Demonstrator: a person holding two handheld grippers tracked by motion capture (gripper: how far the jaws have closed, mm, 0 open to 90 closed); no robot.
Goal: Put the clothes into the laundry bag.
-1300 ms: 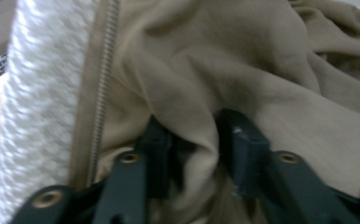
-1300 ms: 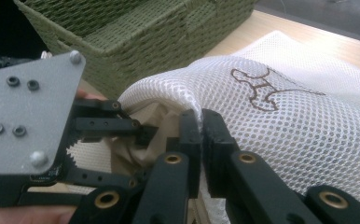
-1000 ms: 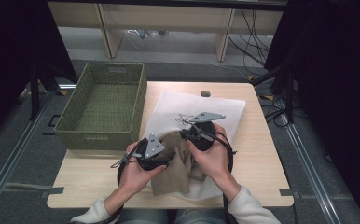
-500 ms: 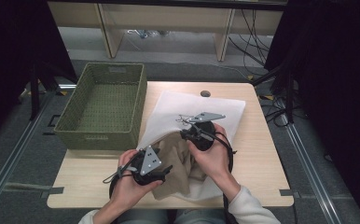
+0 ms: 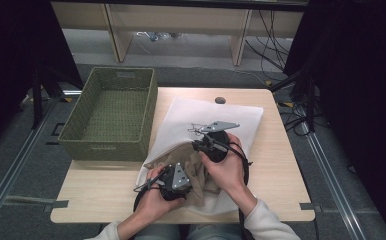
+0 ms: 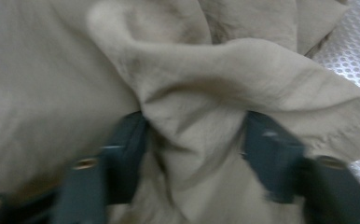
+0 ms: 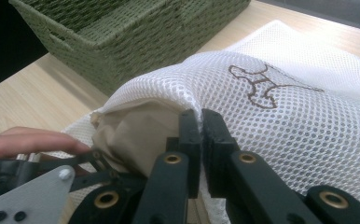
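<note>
High view: my left gripper (image 5: 157,181) pulled back w/ beige cloth (image 5: 201,172) bunched between its jaws; right gripper (image 5: 197,145) pinches mesh bag (image 5: 231,120) rim. Needs re-push.

black jaws with brass screws; grey plates; black cables; white sleeves
</note>
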